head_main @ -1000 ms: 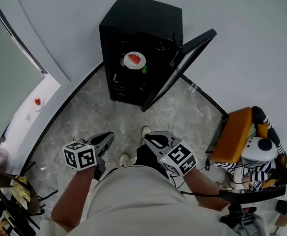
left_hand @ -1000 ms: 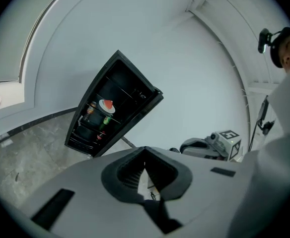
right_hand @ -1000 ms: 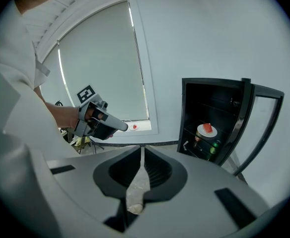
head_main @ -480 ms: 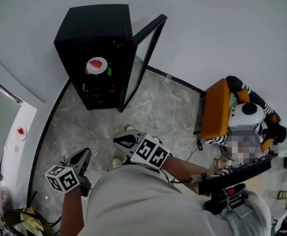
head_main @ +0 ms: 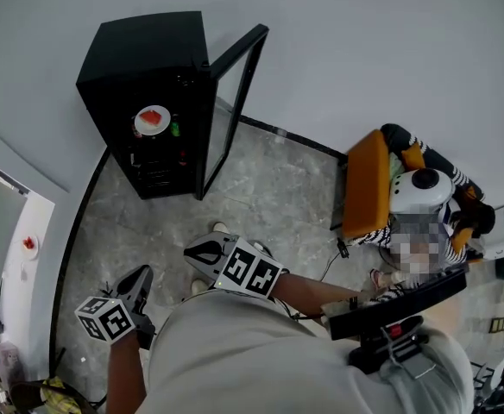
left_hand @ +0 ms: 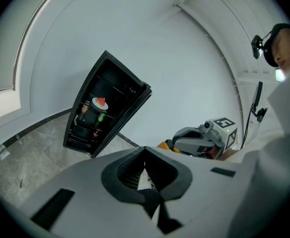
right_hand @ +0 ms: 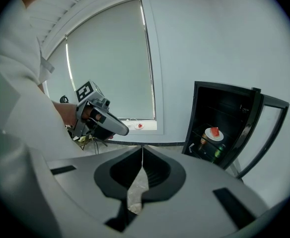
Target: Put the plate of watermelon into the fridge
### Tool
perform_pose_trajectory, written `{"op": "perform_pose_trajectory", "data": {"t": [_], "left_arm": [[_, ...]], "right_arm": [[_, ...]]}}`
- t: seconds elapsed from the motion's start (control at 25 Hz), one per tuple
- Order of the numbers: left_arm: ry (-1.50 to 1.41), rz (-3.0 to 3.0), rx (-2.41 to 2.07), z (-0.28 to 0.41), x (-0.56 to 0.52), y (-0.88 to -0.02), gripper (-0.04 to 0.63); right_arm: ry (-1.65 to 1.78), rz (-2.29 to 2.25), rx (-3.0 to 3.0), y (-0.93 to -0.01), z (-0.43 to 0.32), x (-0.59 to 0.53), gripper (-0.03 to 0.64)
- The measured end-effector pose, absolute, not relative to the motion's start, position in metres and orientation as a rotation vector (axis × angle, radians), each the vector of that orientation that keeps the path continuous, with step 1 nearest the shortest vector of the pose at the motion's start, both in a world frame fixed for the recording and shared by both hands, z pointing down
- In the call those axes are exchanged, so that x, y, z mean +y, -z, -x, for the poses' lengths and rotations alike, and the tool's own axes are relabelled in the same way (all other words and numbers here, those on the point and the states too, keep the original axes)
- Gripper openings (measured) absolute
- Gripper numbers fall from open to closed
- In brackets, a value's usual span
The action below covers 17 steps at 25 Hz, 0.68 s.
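- My left fingers [left_hand: 123,175]: clenched tip to tip, nothing between them. In the head view they hang low at my left side [head_main: 136,281], over the grey stone floor [head_main: 269,188], well apart from the fridge.
- My right fingers [right_hand: 161,174]: clenched as well, tips meeting, empty. In the head view they sit in front of my body [head_main: 202,251], pointing roughly toward the fridge.
- Fridge [head_main: 140,63]: small, black, standing on the floor against the white wall.
- Fridge door [head_main: 231,102]: swung wide open.
- Plate of watermelon [head_main: 152,120]: white plate with a red wedge on it, resting on an upper shelf inside the fridge. It also shows in the left gripper view [left_hand: 100,103] and the right gripper view [right_hand: 214,133]. Neither set of fingers touches it.
- Green bottle [head_main: 174,129]: inside the fridge, just beside the plate.
- Second small plate [head_main: 29,244]: holds something red and lies on the white sill by the window, far from the fridge; I cannot tell what the red thing is.
- Orange seat [head_main: 364,184]: to the right of the fridge, with a person in striped sleeves [head_main: 433,231] beside it.
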<state>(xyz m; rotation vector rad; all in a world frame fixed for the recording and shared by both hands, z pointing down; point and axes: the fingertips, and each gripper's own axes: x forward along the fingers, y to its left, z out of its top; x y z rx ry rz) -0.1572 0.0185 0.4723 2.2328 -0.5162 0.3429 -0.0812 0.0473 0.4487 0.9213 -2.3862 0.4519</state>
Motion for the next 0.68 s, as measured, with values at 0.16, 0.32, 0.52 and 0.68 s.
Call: {"op": "perform_pose_trajectory", "data": {"t": [0.16, 0.32, 0.52, 0.68], "left_arm": [[-0.326, -2.227, -0.494, 0.155, 0.017, -0.470, 0.012], [-0.320, -2.234, -0.479, 0.153, 0.015, -0.467, 0.012], [-0.333, -2.229, -0.476, 0.158, 0.013, -0.472, 0.012], [-0.330, -2.225, -0.486, 0.163, 0.009, -0.473, 0.012]], "right_arm": [[-0.451, -0.928, -2.380, -0.448, 0.082, 0.047, 0.018], [-0.448, -0.940, -2.378, -0.446, 0.083, 0.044, 0.017], [-0.451, -0.941, -2.375, -0.446, 0.088, 0.044, 0.017], [-0.452, -0.934, -2.376, -0.447, 0.091, 0.042, 0.017]]}}
